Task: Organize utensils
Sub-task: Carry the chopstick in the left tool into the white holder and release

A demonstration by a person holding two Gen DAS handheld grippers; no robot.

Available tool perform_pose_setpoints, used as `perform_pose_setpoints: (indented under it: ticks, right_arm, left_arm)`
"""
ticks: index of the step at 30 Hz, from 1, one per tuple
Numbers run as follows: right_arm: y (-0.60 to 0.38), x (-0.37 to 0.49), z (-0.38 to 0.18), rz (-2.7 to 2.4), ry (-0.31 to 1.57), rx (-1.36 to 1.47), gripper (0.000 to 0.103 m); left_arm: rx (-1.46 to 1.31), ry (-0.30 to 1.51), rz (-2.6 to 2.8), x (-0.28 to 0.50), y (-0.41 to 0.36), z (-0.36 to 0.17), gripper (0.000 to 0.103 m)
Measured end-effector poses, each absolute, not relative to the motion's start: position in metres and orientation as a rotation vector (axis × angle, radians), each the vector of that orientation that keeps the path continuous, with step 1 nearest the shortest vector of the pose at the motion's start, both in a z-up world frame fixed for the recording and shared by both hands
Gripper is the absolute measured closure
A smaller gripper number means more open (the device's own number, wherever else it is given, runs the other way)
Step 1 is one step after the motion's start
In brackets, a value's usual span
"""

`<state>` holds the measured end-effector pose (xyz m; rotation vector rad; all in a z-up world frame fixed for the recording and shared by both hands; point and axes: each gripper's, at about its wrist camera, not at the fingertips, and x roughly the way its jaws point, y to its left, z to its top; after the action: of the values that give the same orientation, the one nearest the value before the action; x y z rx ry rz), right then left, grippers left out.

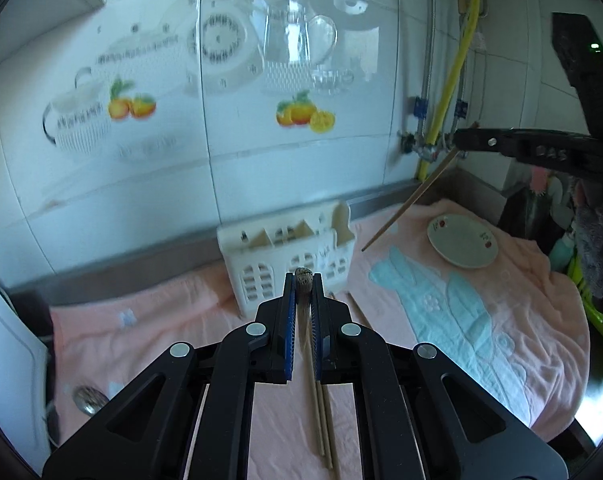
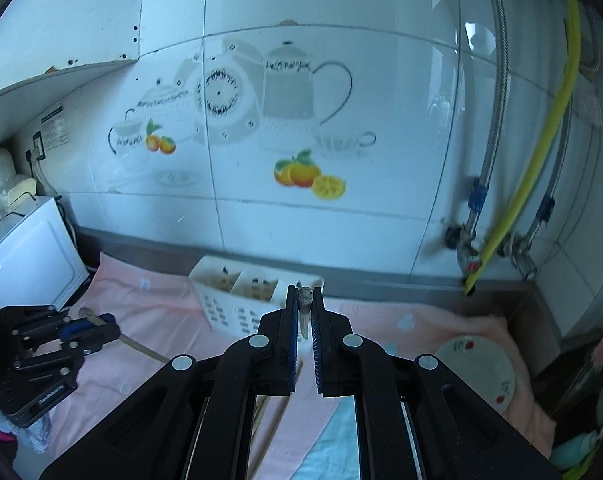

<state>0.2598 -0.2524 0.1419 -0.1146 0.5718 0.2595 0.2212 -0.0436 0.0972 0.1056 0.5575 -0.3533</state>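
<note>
A white utensil caddy (image 1: 285, 252) with several compartments stands on the pink towel against the wall; it also shows in the right wrist view (image 2: 237, 296). My left gripper (image 1: 303, 280) is shut on a chopstick (image 1: 307, 320), held just in front of the caddy; it shows at the left of the right wrist view (image 2: 89, 324). My right gripper (image 2: 304, 294) is shut on another chopstick (image 2: 304, 312), raised over the towel; in the left wrist view that chopstick (image 1: 405, 208) hangs slanted to the right of the caddy. Two more chopsticks (image 1: 325, 424) lie on the towel.
A small white plate (image 1: 461, 246) lies on the pink towel (image 1: 501, 320) at the right. A metal spoon (image 1: 87, 400) lies at the towel's left edge. A white appliance (image 2: 33, 252) stands at the left. Pipes and a yellow hose (image 2: 541, 152) run down the right corner.
</note>
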Motion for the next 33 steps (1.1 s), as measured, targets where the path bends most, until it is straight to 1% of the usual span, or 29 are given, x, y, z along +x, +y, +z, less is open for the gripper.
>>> perform_pose_setpoints:
  ticks: [5, 9, 14, 16, 21, 27, 33]
  right_arm:
    - [-0.244, 0.281, 0.154, 0.258, 0.565, -0.114, 0.097]
    - [-0.235, 0.301, 0.151, 0.252, 0.579, -0.121, 0.097]
    - [-0.226, 0.323, 0.132, 0.246, 0.618, -0.119, 0.097]
    - [-0.224, 0.328, 0.124, 0.247, 0.633, -0.119, 0.097]
    - [-0.221, 0.334, 0.114, 0.246, 0.653, -0.127, 0.097]
    - [-0.217, 0.339, 0.105, 0.246, 0.664, -0.147, 0.097]
    - [-0.219, 0.342, 0.098, 0.237, 0.671, -0.151, 0.096]
  left_arm:
    - [0.119, 0.475, -0.345, 0.219, -0.044, 0.139, 0.097]
    - [0.139, 0.394, -0.331, 0.217, -0.046, 0.174, 0.097]
    - [0.178, 0.326, -0.285, 0.232, -0.053, 0.192, 0.097]
    - [0.192, 0.302, -0.265, 0.24, -0.056, 0.192, 0.097]
    - [0.189, 0.323, -0.237, 0.269, -0.061, 0.178, 0.097]
    - [0.104, 0.404, -0.231, 0.309, -0.048, 0.148, 0.097]
    - [0.039, 0.509, -0.238, 0.327, -0.033, 0.119, 0.097]
